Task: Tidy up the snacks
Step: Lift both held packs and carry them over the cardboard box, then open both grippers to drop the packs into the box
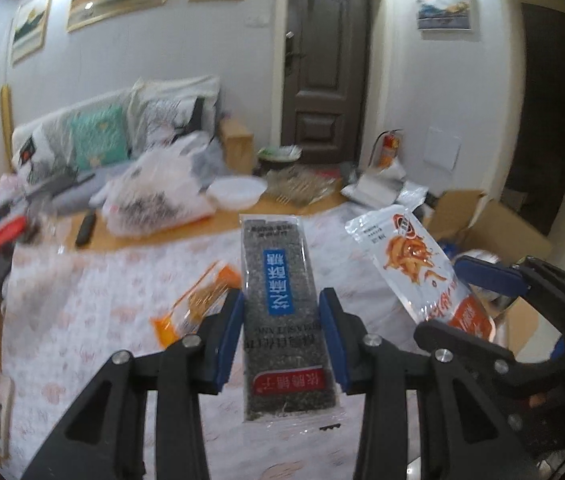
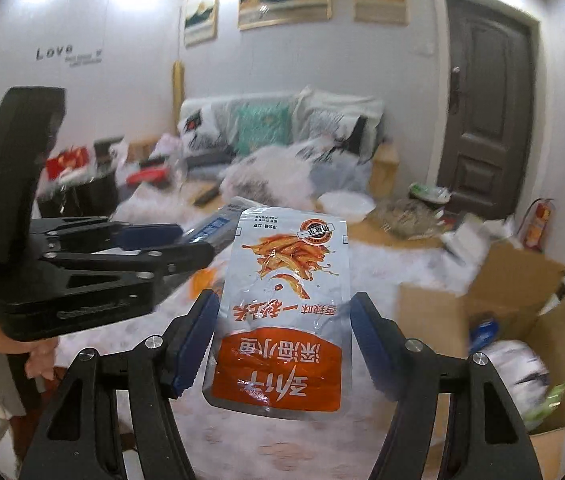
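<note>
L gripper (image 1: 282,336): clamped on dark sesame bar pack (image 1: 282,312), held above patterned tablecloth (image 1: 82,300).
R gripper (image 2: 284,340): grips silver-orange fish snack pouch (image 2: 286,308) (print upside down), near cardboard box (image 2: 522,300).

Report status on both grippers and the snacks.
Left gripper shut on dark sesame bar. Right gripper holding silver-orange pouch. Both lifted. Nothing obstructing.

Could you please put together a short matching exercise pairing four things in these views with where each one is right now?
Things:
1. dark sesame bar pack
2. silver and orange fish pouch
3. orange wrapper
4. white bowl

Places:
A. lying on the patterned cloth
B. between the right gripper jaws
C. far end of the table
D. between the left gripper jaws

Pairs: 1-D, 2-B, 3-A, 4-C
</note>
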{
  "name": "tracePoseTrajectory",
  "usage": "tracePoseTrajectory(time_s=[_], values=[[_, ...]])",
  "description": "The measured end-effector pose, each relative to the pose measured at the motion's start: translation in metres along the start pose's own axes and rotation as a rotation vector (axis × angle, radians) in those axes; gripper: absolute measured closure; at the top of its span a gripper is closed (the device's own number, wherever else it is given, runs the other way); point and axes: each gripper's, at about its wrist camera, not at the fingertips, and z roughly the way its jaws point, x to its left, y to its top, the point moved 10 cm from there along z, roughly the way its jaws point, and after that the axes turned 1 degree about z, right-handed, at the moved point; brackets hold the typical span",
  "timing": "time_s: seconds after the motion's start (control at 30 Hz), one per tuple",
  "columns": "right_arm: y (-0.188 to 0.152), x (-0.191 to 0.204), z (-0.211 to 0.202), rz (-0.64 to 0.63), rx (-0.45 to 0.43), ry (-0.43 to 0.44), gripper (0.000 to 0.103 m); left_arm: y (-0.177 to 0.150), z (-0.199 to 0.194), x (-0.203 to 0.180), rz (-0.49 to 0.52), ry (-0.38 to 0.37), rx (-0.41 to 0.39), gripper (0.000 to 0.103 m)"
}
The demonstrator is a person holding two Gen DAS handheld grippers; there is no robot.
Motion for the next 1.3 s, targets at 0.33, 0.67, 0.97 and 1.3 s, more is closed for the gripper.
tracePoseTrajectory(time_s=[0.33,0.67,0.97,1.3], values=[[-0.025,-0.151,-0.047,0.15,-0.04,-0.205,0.039,0.065,0.024,-0.155,0.108,-0.236,-0.022,0.067],[-0.061,-0.212,-0.028,0.212,0.027,-0.186,0.038,0.055,0.103,-0.246,0.136,-0.355,0.148,0.067],[-0.07,-0.221,-0.029,0.203,0.011,-0.163,0.038,0.039,0.129,-0.267,0.153,-0.362,0.219,0.067],[-0.066,-0.215,-0.037,0.19,-0.015,-0.132,0.031,0.044,0.123,-0.261,0.134,-0.353,0.199,0.043]])
